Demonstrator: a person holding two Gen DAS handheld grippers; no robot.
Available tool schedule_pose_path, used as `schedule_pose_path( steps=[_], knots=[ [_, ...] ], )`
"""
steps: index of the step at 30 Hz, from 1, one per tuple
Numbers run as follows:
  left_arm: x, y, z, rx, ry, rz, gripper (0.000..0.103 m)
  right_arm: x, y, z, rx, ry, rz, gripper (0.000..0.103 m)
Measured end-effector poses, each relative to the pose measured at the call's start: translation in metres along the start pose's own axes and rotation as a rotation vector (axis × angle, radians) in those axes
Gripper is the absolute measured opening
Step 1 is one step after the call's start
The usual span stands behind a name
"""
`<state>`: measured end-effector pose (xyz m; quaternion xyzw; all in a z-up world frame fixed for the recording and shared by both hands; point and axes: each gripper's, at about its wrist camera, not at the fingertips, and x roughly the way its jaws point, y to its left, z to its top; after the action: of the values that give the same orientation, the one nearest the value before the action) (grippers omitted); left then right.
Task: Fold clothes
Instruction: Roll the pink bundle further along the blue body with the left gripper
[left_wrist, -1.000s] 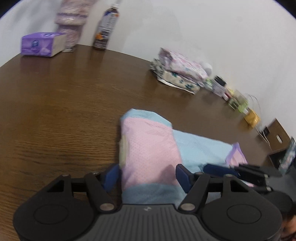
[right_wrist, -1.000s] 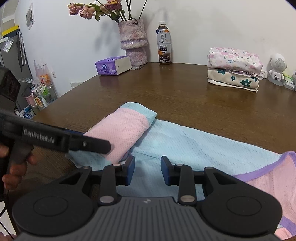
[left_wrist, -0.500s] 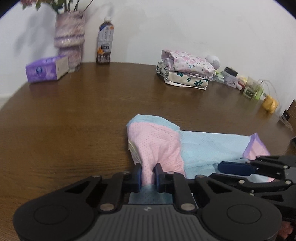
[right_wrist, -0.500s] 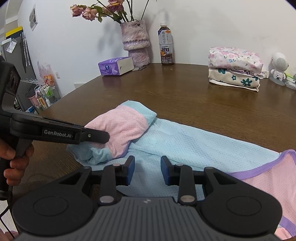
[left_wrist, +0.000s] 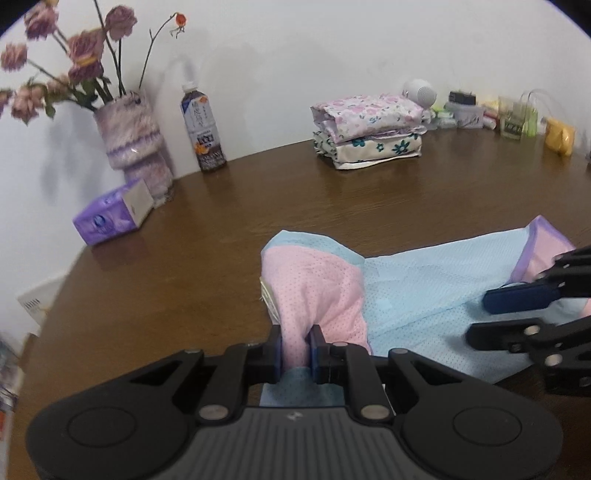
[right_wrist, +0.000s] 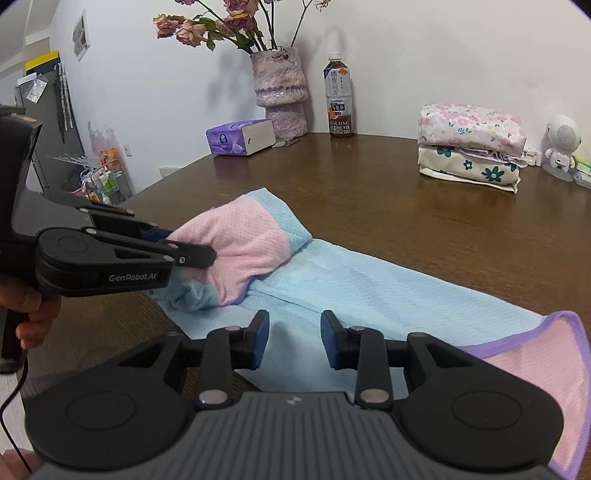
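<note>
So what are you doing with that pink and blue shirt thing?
A person is folding clothes with two hand-held tongs. The left tongs are pinched shut on the pink part of a pink and blue mesh garment, lifting it a little off the brown table. The right tongs are open above the flat blue part, holding nothing. Two folded floral clothes are stacked at the back.

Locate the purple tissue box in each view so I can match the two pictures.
Left wrist view: the tissue box lies at the left, on the table's far edge, below the vase.
Right wrist view: the tissue box lies upper centre-left, left of the vase.
Shared landmark: the tea bottle by the wall, right of the vase.
</note>
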<state>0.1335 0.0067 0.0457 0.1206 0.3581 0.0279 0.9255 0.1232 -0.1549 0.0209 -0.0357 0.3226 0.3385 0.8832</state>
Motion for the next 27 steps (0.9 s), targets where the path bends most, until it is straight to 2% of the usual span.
schedule_pose_path(
  steps=[8, 12, 19, 24, 27],
  knots=[
    [0.002, -0.006, 0.003, 0.124, 0.013, 0.132, 0.013, -0.006, -0.011, -0.004, 0.004, -0.006, 0.019, 0.032],
    [0.0, -0.028, 0.003, 0.291, -0.005, 0.199, 0.013, -0.008, -0.014, -0.005, 0.004, -0.011, 0.024, 0.032],
    [0.002, -0.065, 0.0, 0.518, -0.033, 0.288, 0.013, -0.012, -0.021, -0.008, 0.009, -0.015, 0.007, 0.032],
    [0.008, -0.085, -0.005, 0.607, -0.042, 0.341, 0.013, -0.015, -0.025, -0.011, 0.012, -0.019, -0.005, 0.032],
    [0.006, -0.1, -0.01, 0.64, -0.046, 0.332, 0.017, -0.017, -0.028, -0.012, 0.015, -0.02, -0.012, 0.032]
  ],
)
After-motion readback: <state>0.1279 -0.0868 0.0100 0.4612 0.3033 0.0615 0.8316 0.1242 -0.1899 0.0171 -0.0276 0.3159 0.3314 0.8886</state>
